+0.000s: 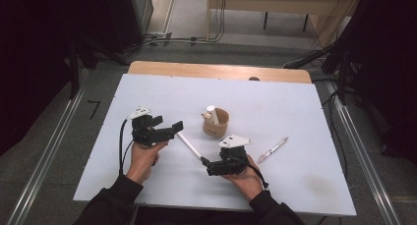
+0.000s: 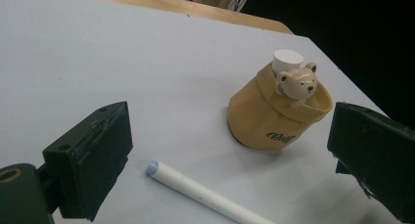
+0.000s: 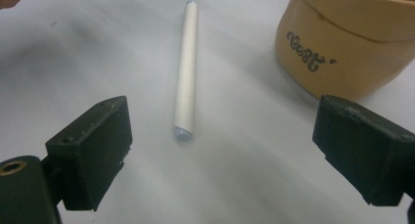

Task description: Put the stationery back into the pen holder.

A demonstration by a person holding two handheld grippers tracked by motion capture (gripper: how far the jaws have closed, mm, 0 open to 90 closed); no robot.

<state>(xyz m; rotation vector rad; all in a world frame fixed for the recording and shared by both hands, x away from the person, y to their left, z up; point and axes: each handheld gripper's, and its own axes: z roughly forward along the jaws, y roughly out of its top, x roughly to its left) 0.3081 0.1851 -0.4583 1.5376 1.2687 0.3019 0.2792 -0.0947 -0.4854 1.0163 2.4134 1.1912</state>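
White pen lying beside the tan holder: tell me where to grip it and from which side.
Grip the white pen near the middle of its straight barrel, coming down from above with the jaws across it. It lies flat on the table, apart from the tan holder, so both long sides look free. The right tool is open and already lined up with its near end, so it probably suits best.
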